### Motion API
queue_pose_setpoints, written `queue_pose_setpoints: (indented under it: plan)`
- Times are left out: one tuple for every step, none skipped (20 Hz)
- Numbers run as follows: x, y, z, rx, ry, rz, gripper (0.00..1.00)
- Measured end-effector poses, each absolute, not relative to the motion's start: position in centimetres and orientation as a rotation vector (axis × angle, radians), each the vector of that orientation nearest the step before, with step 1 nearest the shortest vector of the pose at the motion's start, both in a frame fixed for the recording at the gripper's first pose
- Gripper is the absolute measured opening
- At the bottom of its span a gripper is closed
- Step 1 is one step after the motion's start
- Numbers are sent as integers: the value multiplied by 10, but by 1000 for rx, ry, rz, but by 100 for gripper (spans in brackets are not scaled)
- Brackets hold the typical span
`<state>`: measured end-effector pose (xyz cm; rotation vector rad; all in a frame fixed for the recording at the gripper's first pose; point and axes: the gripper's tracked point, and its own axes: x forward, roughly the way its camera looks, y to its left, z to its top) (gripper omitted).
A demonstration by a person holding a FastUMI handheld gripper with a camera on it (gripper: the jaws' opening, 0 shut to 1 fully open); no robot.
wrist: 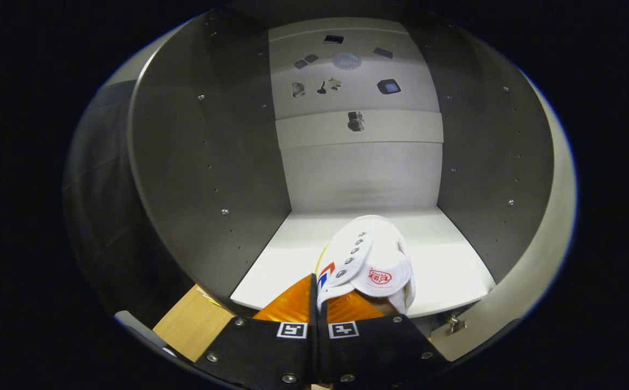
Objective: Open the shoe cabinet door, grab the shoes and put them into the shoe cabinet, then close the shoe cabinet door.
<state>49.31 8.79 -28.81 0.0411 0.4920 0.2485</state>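
inside the open shoe cabinet [206, 162], white shoe [368, 260] lay toe-first on the pale bottom shelf [449, 254], gripper [317, 303] fingers nearly together, pinched on the shoe's near edge, cabinet door [536, 260] swung open to the right

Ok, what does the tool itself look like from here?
The tool has two black plates dotted with silver screws, each carrying a square black-and-white marker near the inner edge. Two wedge-shaped fingers taper forward, pinching the white shoe.
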Motion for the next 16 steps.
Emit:
queue_pose_setpoints:
  plan:
    - [501,88,-292,41,497,249,0]
    - [508,89,-294,46,503,257,0]
    - [516,91,-297,46,505,265,0]
    - [521,92,-296,40,501,265,0]
    - [529,92,-300,33,501,274,0]
    - [535,95,-302,31,504,282,0]
    - [539,95,-303,34,505,285,0]
    - [546,96,-303,41,506,285,0]
    - [553,95,-305,45,506,283,0]
    - [560,95,-305,48,502,282,0]
    - [567,92,-306,50,503,280,0]
    - [572,92,-307,54,506,278,0]
    - [574,91,-308,55,507,279,1]
    - [572,92,-309,58,510,282,1]
    - [569,90,-309,62,508,281,1]
    - [569,89,-309,66,511,276,2]
